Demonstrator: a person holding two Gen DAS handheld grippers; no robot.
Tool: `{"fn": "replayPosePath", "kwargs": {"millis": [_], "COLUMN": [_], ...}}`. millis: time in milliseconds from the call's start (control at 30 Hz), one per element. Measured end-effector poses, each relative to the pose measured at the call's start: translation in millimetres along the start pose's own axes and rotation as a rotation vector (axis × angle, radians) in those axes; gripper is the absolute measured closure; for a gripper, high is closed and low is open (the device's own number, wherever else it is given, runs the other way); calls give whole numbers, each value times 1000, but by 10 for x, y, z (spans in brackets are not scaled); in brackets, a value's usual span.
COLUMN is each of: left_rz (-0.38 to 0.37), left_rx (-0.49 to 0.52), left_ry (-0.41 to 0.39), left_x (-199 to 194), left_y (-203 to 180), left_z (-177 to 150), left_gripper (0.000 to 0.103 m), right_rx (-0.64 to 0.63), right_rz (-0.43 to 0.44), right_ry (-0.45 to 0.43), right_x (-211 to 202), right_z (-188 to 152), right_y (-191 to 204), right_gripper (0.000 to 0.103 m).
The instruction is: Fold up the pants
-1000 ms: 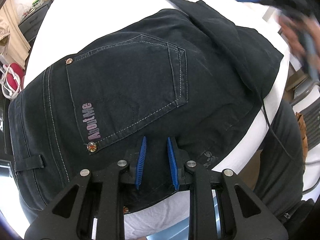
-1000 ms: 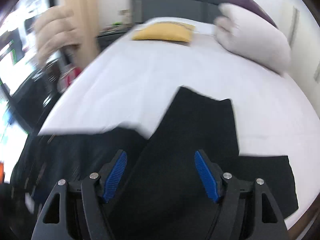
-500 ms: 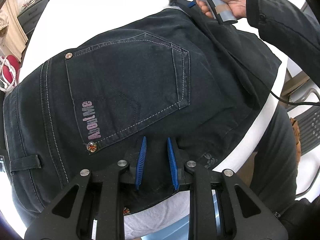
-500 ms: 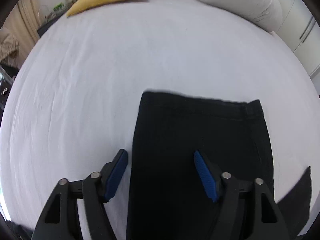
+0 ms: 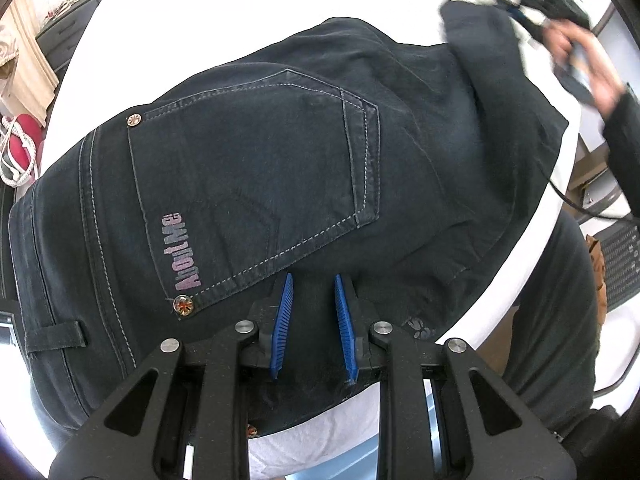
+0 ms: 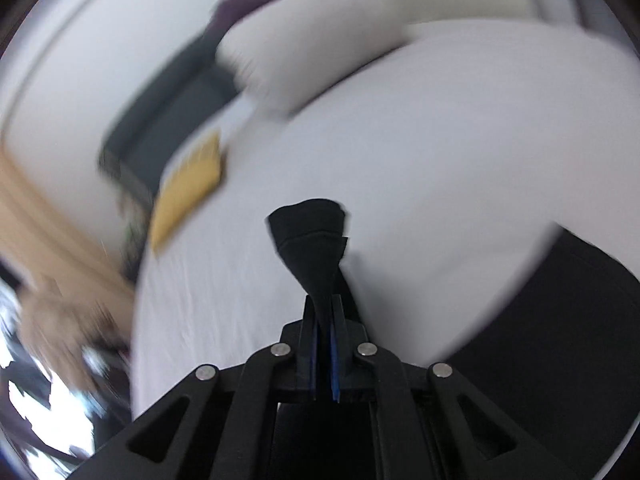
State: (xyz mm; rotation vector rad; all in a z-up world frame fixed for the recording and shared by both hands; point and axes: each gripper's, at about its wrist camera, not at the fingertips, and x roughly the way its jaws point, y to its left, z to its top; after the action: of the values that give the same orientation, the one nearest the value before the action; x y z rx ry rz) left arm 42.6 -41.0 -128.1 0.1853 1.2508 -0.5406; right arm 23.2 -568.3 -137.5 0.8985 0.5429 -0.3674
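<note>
Dark denim pants lie on the white bed, back pocket up, seat and waistband toward me. My left gripper points down at the waist edge, its blue pads narrowly apart and shut on a pinch of dark fabric. In the right wrist view, which is blurred, my right gripper is shut on the end of a pant leg that bunches out past its fingertips. The left wrist view shows that leg end lifted off the bed at top right, beside the person's hand holding the right gripper.
A white pillow, a yellow cushion and a dark headboard are at the bed's far end. The person's dark trouser leg stands at the near bed edge, with a chair to the right. Drawers and a red item stand at left.
My right gripper closed on the pant leg end, rolled, and swung it up and to the right. The left gripper and the waist have stayed put.
</note>
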Motion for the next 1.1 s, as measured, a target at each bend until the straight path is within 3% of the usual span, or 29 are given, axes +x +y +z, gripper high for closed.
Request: {"fn": "replayPosePath", "kwargs": {"millis": [100, 233, 267, 333, 433, 500, 533, 567, 633, 700, 1100], "left_rz": [-2, 5, 11, 25, 43, 53, 57, 61, 68, 73, 63], "left_rx": [-8, -21, -18, -11, -11, -14, -16, -20, -23, -25, -18], "left_ry": [6, 18, 22, 29, 36, 39, 40, 41, 42, 43, 23], "left_x": [-9, -4, -2, 16, 26, 31, 34, 35, 47, 41, 30], "left_y": [-2, -13, -22, -72, -128, -165, -177, -189, -209, -241, -245], "left_z": [34, 96, 121, 174, 195, 225, 232, 244, 221, 238, 208], "left_gripper": [82, 82, 82, 82, 82, 82, 82, 82, 82, 82, 81], "right_rx": [186, 366, 402, 469, 482, 461, 442, 422, 412, 420, 435], "right_rz": [3, -49, -60, 10, 87, 96, 76, 45, -4, -76, -93], "right_ry": [-89, -83, -73, -79, -93, -110, -111, -106, -85, -49, -95], "right_x": [-470, -610, -608, -612, -657, -667, -636, -662, -661, -582, -764], "right_z": [-82, -299, -365, -463, -425, -335, -291, -285, -220, -159, -169], "right_y": [-829, -1535, -1646, -1803, -1821, -1759, -1710, -1752, -1815, -1834, -2084], "right_gripper": [98, 97, 91, 93, 69, 44, 42, 42, 52, 96, 98]}}
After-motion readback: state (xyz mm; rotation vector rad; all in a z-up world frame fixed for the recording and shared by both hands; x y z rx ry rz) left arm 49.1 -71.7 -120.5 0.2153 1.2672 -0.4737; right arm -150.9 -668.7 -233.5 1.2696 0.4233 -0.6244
